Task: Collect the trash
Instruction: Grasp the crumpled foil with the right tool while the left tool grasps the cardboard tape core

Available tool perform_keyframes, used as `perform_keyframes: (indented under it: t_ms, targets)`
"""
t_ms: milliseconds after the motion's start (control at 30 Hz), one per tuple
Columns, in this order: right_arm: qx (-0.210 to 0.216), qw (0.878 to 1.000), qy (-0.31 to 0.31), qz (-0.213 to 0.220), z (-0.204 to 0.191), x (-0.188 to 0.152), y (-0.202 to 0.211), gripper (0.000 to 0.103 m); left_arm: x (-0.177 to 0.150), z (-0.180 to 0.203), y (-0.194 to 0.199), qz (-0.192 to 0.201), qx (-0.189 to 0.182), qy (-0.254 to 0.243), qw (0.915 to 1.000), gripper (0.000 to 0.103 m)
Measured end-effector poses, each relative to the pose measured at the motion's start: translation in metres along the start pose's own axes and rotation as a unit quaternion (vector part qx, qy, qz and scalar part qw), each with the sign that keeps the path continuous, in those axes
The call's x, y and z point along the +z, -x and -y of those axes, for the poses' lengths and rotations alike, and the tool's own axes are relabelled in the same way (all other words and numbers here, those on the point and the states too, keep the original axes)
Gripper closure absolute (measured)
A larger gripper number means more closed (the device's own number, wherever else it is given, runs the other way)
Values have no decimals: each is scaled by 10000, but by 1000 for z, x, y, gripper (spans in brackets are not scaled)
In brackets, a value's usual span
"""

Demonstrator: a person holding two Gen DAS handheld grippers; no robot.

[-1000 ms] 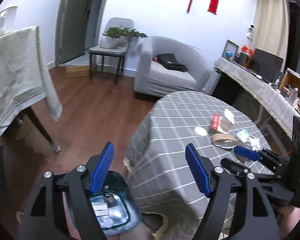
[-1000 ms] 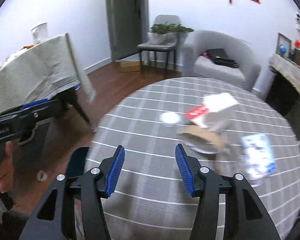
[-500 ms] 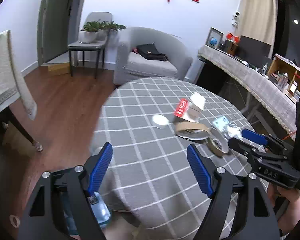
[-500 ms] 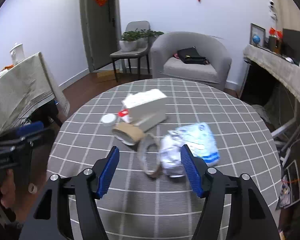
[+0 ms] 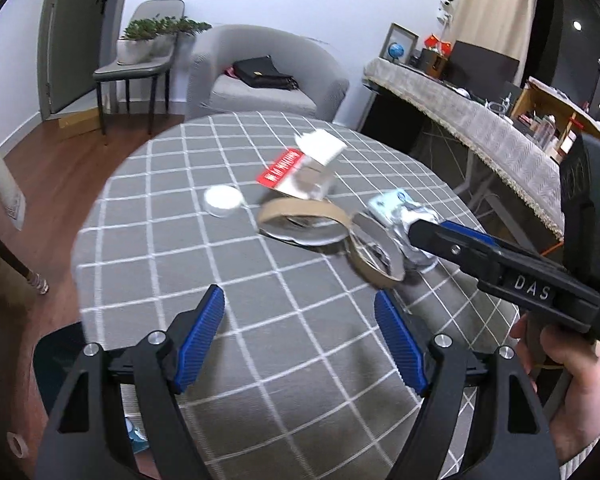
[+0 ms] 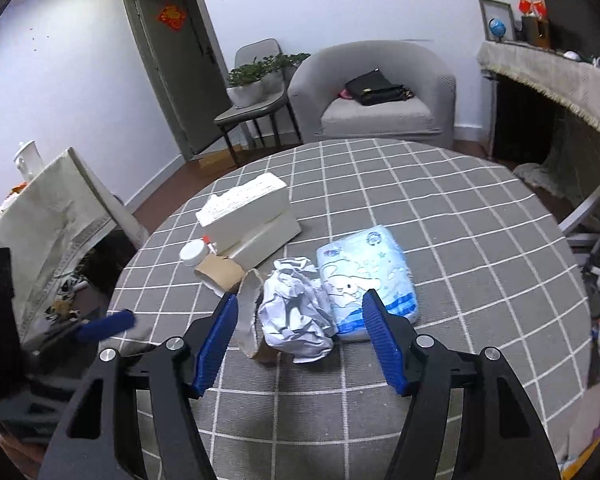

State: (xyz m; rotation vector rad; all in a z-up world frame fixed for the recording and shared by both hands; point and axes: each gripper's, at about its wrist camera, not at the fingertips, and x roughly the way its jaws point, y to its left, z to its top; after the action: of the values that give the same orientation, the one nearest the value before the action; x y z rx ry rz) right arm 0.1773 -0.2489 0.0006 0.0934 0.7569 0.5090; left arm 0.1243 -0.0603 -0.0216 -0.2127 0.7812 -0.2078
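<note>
Trash lies on the round grey checked table (image 6: pixel 460 240): a crumpled white paper ball (image 6: pixel 296 312), a blue tissue pack (image 6: pixel 370 276), two cardboard tape rings (image 6: pixel 249 312) (image 6: pixel 220 274), a white box (image 6: pixel 246 216) and a white lid (image 6: pixel 194 253). My right gripper (image 6: pixel 298 344) is open and empty, its fingers either side of the paper ball and just short of it. My left gripper (image 5: pixel 300 338) is open and empty above the table's near part. The rings (image 5: pixel 374 250) (image 5: pixel 304 220), box (image 5: pixel 306 170) and lid (image 5: pixel 221 199) show in the left wrist view too.
A dark bin (image 5: pixel 56 356) stands on the wood floor below the table's left edge. A cloth-draped table (image 6: pixel 56 208) is to the left. A grey armchair (image 6: pixel 380 96) and a chair with plants (image 6: pixel 256 92) stand behind. A long draped counter (image 5: pixel 480 128) runs on the right.
Both grippers have swung from the floor and bin side over to the table. The right gripper has closed in on the paper ball. Both stay open.
</note>
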Motion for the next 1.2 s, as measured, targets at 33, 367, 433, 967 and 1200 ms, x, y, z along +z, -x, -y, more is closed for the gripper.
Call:
perform_keyframes:
  t_ms: [33,367,433,967,1200]
  targets:
    - [15,10000,0,-16,1,0,0,38,-1,3,-3,-38,-15,-25,10000,23]
    - [393,9986,-332,-129,15,8,-13,59,-5,20,-19,-194,-190,-58,9996,23]
    - [491,9980,-376,-134,16,8,-13,64,-5,25,-22,-209,-234,-62,9995,23]
    - [875,9918,-933,11,62,1,17,65,7,54,-36,25,-123,-40,9999,24]
    - [862,9914,-985,75,79,-5,29,65,16,65,-49,-3,238,-199,9995,32]
